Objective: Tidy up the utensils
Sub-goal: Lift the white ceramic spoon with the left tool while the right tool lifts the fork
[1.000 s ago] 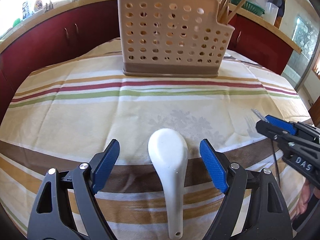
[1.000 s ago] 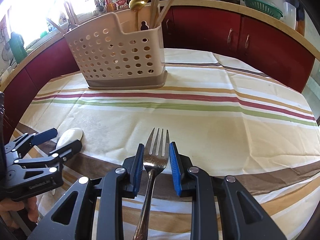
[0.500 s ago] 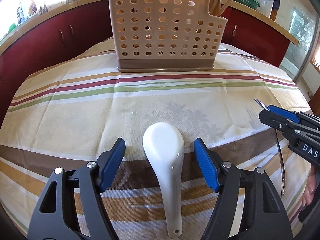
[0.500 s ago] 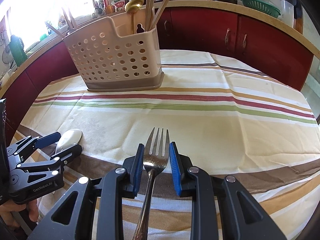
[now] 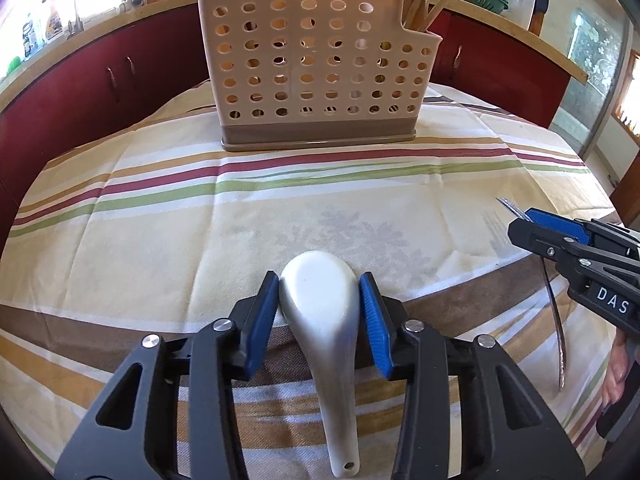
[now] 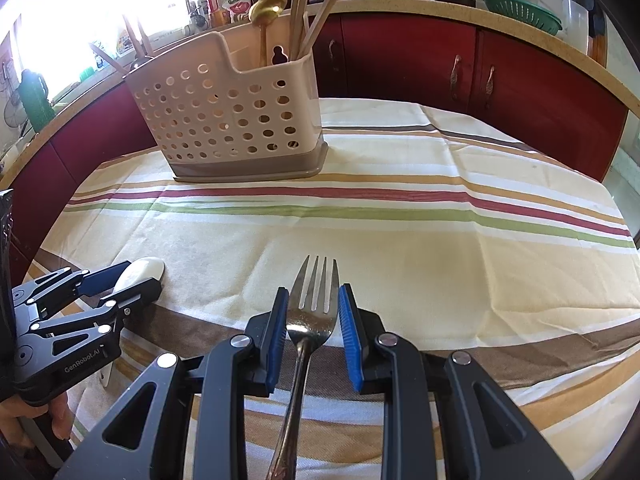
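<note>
Striped cloth bears the caddy at twelve o'clock, while the left gripper, just closing, pinches the spoon and the right gripper brackets the fork narrowly: grasping step, lifting toward the caddy likely next.

The left claw has just been closing around the white ceramic soup spoon: its blue pads, wide apart a second ago, now sit against both sides of the spoon's bowl.
</note>
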The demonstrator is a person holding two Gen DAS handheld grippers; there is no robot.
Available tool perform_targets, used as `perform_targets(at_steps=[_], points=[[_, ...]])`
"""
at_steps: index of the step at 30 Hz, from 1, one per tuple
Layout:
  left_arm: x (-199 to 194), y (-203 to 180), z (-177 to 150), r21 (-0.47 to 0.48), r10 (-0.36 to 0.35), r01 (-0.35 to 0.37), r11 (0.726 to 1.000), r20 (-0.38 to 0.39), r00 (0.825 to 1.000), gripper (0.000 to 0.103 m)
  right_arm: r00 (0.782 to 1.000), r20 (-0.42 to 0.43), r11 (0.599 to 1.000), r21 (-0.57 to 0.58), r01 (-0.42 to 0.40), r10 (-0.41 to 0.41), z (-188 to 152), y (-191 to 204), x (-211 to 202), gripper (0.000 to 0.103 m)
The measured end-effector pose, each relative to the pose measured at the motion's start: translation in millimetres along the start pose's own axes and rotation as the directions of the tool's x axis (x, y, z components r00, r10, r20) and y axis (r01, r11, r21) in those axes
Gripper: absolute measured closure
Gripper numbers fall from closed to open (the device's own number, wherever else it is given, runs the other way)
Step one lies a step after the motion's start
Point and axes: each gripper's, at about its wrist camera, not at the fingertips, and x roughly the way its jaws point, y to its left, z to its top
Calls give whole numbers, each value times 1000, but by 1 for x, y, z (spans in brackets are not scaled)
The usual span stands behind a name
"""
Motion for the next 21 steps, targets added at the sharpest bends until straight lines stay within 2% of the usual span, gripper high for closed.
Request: perform_targets(at_steps=[6, 21], points=[[-3, 5, 0, -36, -34, 34, 999, 9, 999, 63, 1000, 9, 1000, 3, -1, 1, 0, -1, -2, 77], [-30, 10, 2, -49, -40, 45, 998, 99, 994, 63, 997, 75, 1000, 6, -9, 8, 2, 1, -21, 78]])
